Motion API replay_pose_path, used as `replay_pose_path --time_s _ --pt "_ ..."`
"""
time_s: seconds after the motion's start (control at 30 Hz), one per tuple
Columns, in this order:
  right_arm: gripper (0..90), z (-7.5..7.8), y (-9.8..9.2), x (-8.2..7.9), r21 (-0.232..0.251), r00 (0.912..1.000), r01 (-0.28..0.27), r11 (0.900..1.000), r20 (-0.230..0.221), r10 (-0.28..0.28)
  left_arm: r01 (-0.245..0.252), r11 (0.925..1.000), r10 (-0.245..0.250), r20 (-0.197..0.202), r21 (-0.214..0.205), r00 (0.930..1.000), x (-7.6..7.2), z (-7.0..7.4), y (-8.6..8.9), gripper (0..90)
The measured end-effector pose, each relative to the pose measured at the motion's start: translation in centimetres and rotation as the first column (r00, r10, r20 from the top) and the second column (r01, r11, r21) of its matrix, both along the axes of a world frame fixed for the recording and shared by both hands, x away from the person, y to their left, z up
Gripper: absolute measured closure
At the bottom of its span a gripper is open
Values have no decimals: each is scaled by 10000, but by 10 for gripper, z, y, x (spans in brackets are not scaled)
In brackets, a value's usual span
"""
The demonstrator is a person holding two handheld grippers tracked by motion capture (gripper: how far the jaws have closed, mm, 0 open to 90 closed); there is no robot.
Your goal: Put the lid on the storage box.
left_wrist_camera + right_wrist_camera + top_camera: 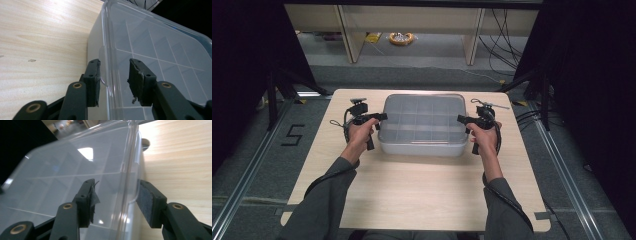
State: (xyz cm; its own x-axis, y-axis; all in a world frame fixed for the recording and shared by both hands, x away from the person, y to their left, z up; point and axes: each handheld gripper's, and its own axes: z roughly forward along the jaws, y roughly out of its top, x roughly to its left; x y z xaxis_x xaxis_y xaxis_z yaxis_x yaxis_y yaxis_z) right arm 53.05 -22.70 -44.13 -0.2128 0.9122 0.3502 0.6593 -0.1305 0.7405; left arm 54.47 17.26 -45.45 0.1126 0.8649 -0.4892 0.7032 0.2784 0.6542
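Straddling the box [422, 125] rim at its side edges, left gripper [113, 80] and right gripper [116, 202] gape apart; floor mark [292, 135] reads "5".

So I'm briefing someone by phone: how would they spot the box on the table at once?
Look at the pale wooden table; toward its far edge sits a clear plastic organiser box between two hand-held grippers. Its closed lid shows a grid of compartments, and it is the one container there.

Clear grey-tinted box [422, 125] with a grid pattern; pale wood-grain table [422, 185]; black grippers [379, 118]
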Motion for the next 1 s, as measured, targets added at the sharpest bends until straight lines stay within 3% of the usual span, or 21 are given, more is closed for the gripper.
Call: replay_pose_path --time_s 0.07,0.13,0.2,0.27,0.33,0.37,0.4,0.47,0.5,0.53,0.57,0.6,0.63,0.67,0.77,0.8,0.9,1.0 --pt "486 -1 3 -2 390 9987 283 9988 -425 -266 54 10000 -54 -61 -19 10000 0 0 -1 598" --pt "474 -3 -1 -1 25 9996 253 9997 -106 -252 139 9999 -139 -76 53 9999 -1 0 -1 589" --pt "460 -1 -3 -2 267 9996 288 9992 8 -288 183 9996 -183 -4 198 9998 -1 0 -2 584" --pt "473 3 -4 -4 108 9999 105 9999 124 -106 187 9997 -187 -16 136 9998 0 0 0 586" --pt "509 7 -4 -7 255 9999 107 9996 45 -108 -11 10000 11 22 85 10000 0 0 0 584" --pt "524 8 -3 -10 531 9999 62 9986 -108 -57 -16 9999 16 23 136 10000 -1 1 1 580" --pt "545 11 0 -14 992 9969 319 9946 -749 -245 -18 9999 18 5 170 10000 -1 1 2 576" --pt "582 7 1 -15 684 9984 13 9977 -562 25 -35 9999 35 -32 116 10000 0 0 3 572" --pt "590 1 -4 -12 -76 9991 -432 9990 -39 431 28 10000 -28 -52 18 10000 0 0 3 574" --pt "607 -1 -3 -13 -263 9986 -469 9986 235 475 145 9999 -146 -128 -83 9998 0 -1 3 576" --pt "610 -1 -3 -14 -229 9982 -543 9983 257 549 276 9994 -281 -244 -228 9993 -1 -1 2 565" --pt "609 0 -2 -15 -204 9987 -499 9985 116 501 253 9995 -257 -211 -200 9994 -1 -1 1 553" --pt "609 -1 -1 -15 -304 9982 -547 9980 247 554 259 9996 -262 -182 -135 9995 -2 -1 1 553" --pt "605 2 3 -18 18 9995 -231 9997 -208 232 258 9995 -262 -226 -197 9994 -1 -1 1 556" --pt "601 1 3 -18 -5 9996 -248 9997 -168 247 305 9994 -309 -210 -192 9993 -1 -1 2 564" --pt "600 -1 -1 -16 -439 9987 -503 9978 82 507 290 9994 -293 -202 -188 9994 -2 -1 2 564" --pt "580 -1 -1 -18 -23 9996 -272 9996 -5 272 250 9995 -253 -176 -183 9995 -3 -2 2 561" --pt "572 -1 -3 -19 -113 9991 -381 9992 176 383 155 9994 -159 -155 -297 9998 -5 -1 3 576"
